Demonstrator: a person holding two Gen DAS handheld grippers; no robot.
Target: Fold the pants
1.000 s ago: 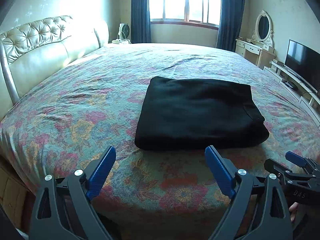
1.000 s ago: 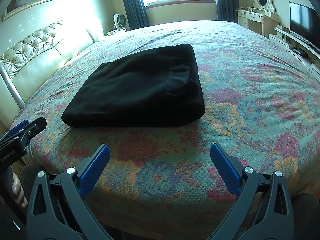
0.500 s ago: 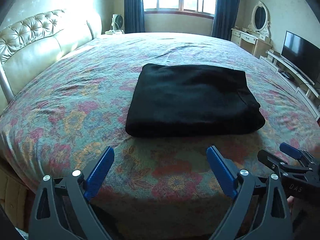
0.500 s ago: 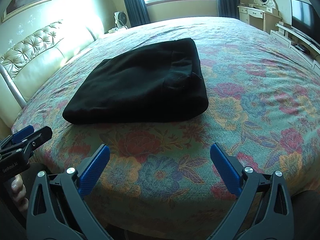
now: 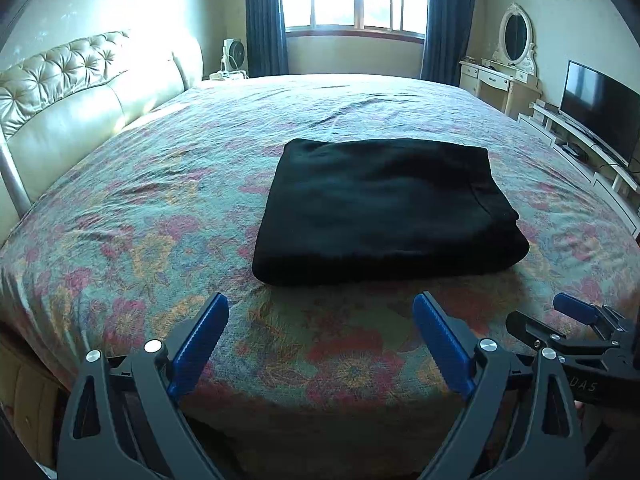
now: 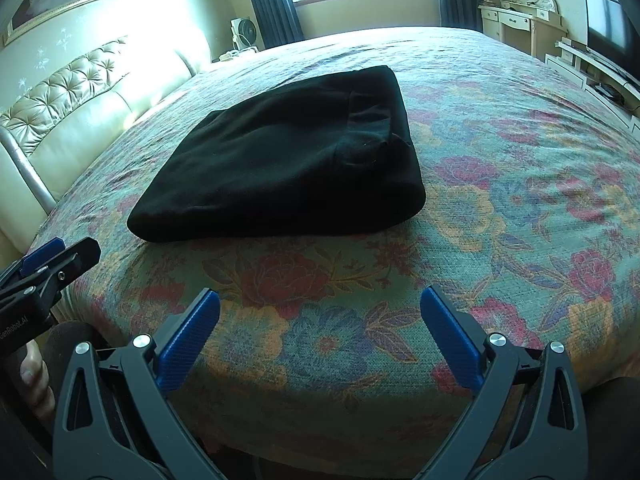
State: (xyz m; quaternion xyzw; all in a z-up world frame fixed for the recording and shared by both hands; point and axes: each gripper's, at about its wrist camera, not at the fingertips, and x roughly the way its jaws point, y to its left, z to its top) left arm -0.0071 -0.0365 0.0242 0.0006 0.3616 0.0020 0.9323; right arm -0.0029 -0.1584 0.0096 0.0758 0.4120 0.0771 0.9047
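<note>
— Where are the pants (image 5: 386, 210) right now?

— Ahead of both my claws, lying on the bed (image 5: 160, 208), well short of the far window. From my left claw (image 5: 320, 344) they sit straight in front and a little to its right; from my right claw (image 6: 320, 332) they lie forward and off to its left. Neither claw touches them.

— And the claws themselves?

— Both spread wide, blue pads far apart, nothing between them. They hang over the near edge of the bed, side by side. I can see the tip of each one from the other's camera.

— So which step is this?

— I'd judge the folding done. The pants make a compact, thick rectangle, several layers deep, with rounded edges where the cloth turns over. At the corner nearest my right claw a small flap or waistband end sticks up slightly.

— What would the next move ask for?

— Little, I think. If anything, a light press on that raised corner to flatten it, coming in low so the stack doesn't slide. Otherwise just keeping clear.

— How does the cloth look?

— Soft, matte black, heavy-ish knit or fleece; it swallows light, so seams are hard to read. The bedspread beneath is a woven floral, slightly rumpled, with enough grain to hold the bundle in place.
</note>
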